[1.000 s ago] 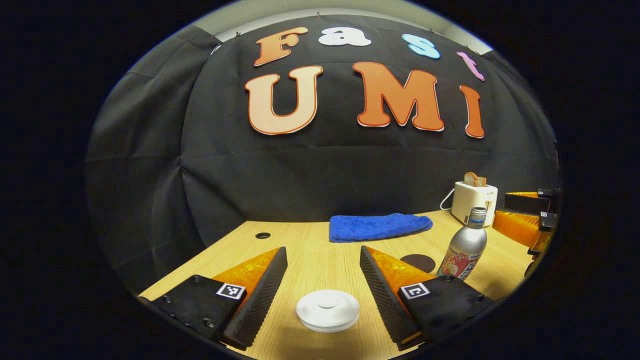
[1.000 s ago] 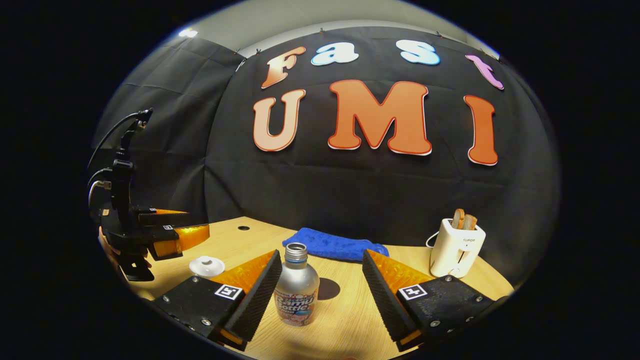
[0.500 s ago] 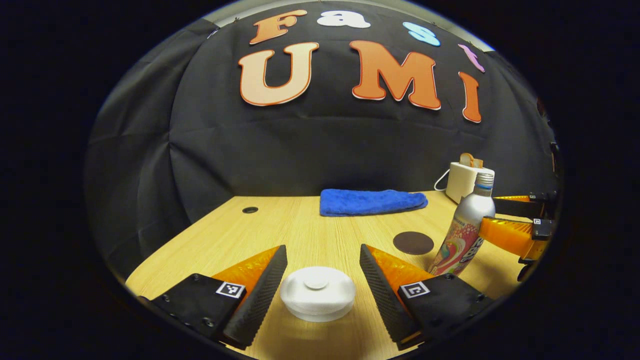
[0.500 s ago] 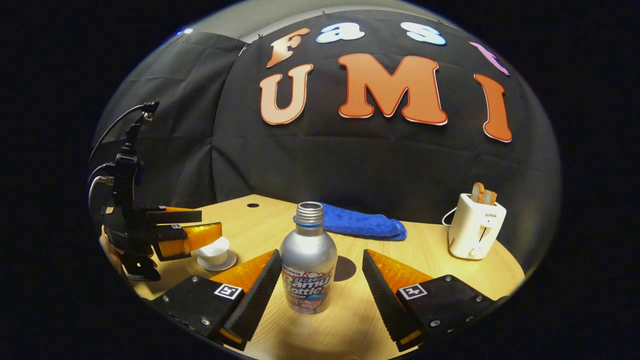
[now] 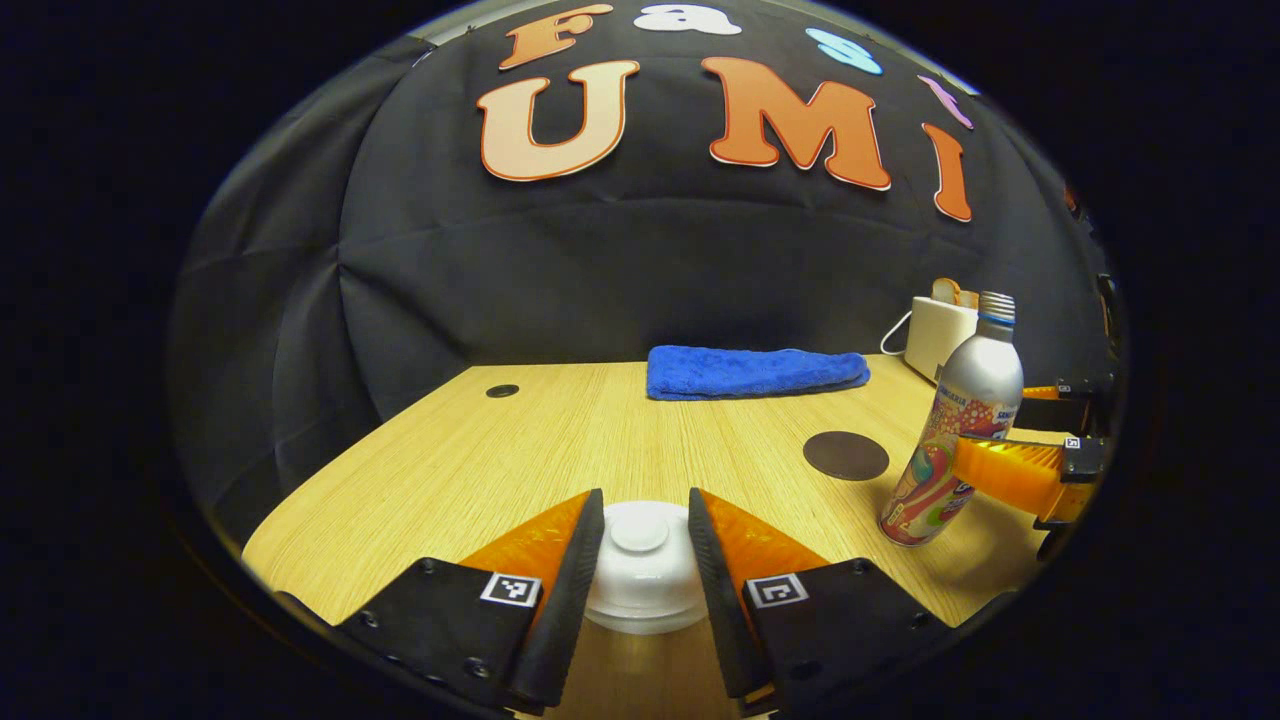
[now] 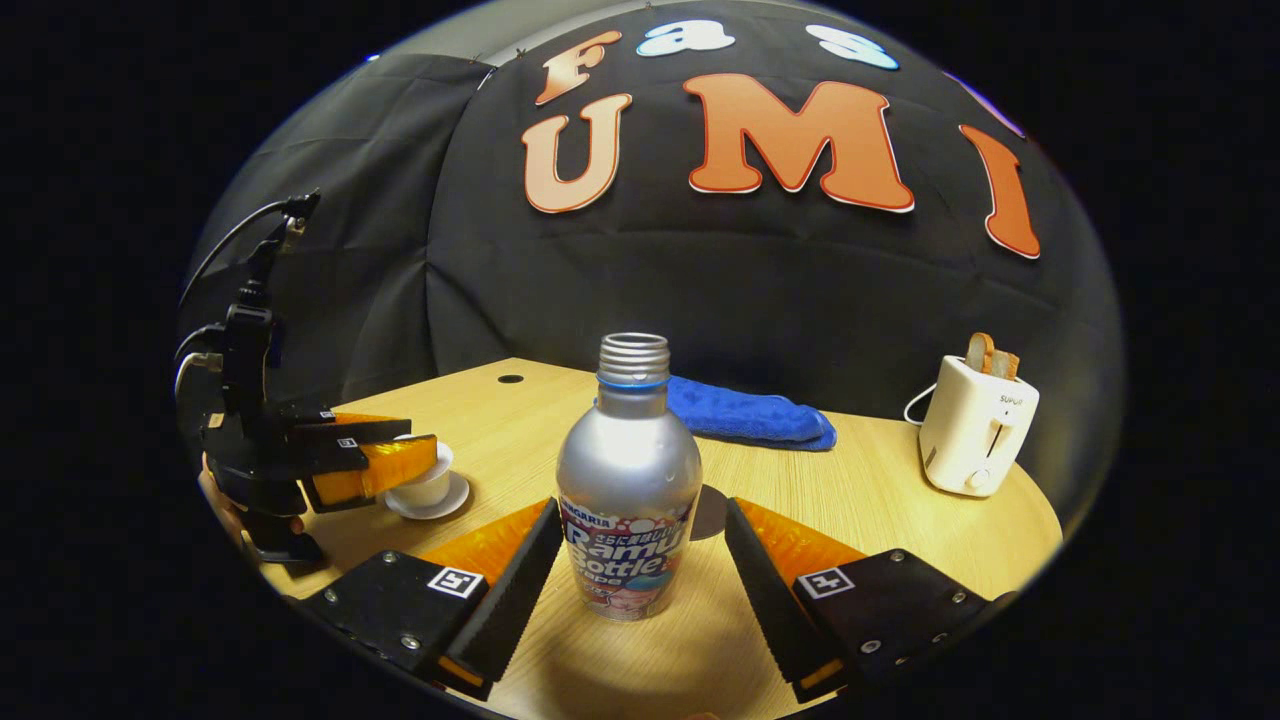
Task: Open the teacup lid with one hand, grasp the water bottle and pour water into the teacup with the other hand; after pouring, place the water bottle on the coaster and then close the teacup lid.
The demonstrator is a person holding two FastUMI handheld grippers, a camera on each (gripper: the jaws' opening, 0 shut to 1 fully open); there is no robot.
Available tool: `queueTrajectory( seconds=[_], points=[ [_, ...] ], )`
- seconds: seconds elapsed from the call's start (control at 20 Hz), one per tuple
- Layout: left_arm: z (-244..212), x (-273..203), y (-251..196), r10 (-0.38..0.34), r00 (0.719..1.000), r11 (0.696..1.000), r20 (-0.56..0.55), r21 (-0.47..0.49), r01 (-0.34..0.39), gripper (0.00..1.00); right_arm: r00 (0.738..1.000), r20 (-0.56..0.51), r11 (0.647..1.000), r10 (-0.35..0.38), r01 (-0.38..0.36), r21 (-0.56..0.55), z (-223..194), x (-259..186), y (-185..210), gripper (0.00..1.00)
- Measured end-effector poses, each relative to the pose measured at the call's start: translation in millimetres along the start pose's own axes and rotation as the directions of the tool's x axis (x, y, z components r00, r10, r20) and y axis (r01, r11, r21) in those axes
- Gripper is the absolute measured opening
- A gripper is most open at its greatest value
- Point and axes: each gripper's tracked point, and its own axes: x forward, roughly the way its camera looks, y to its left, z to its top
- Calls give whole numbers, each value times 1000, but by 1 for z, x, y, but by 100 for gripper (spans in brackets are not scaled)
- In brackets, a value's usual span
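The left gripper [image 5: 640,555] squeezes the lid [image 5: 640,560], not lifted yet. The right gripper [image 6: 640,575], jaws wide, straddles the bottle [image 6: 628,480]. Pouring remains.

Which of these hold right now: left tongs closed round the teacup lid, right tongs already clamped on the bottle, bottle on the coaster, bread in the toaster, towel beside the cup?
1. The left tongs have closed in around the teacup lid. True.
2. The right tongs are clamped on the water bottle. False: gaps remain on both sides.
3. The water bottle stands on the coaster. False: it stands on the table, the coaster bare behind it.
4. Bread sticks out of the toaster. True.
5. The blue towel touches the teacup. False: it lies far back.
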Motion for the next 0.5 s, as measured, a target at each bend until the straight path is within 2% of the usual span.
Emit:
queueTrajectory(
  seconds=[0.05, 0.15, 0.2, 0.3, 0.35, 0.45, 0.5],
  points=[
    [-1, 2, 0, 3, 1000, 1000, 0, 1, -3, 61, 1000, -3, 1000, 0, 0, 3, -1, 1, 1, 98],
    [0, 2, 0, 2, 1000, 1000, 9, -6, -2, 54, 1000, -9, 1000, 2, -2, 7, -2, 2, 0, 98],
    [1, 2, 2, 5, 1000, 1000, 15, -2, -5, 54, 1000, -12, 1000, 2, -2, 9, -4, 3, 1, 98],
    [3, 3, 3, 9, 1000, 1000, 25, -7, -8, 35, 1000, -23, 1000, 2, -2, 10, -7, 4, 2, 98],
    [2, 4, 3, 10, 1000, 1000, 25, -4, -10, 39, 1000, -29, 1000, 3, -2, 11, -9, 5, 1, 98],
    [3, 4, 3, 10, 1000, 1000, 28, -7, -10, 30, 999, -40, 1000, 4, -4, 12, -11, 9, 2, 98],
    [5, 3, 4, 12, 999, 1000, 36, -15, -11, 30, 999, -46, 1000, 4, -3, 16, -11, 11, 1, 98]
  ],
)
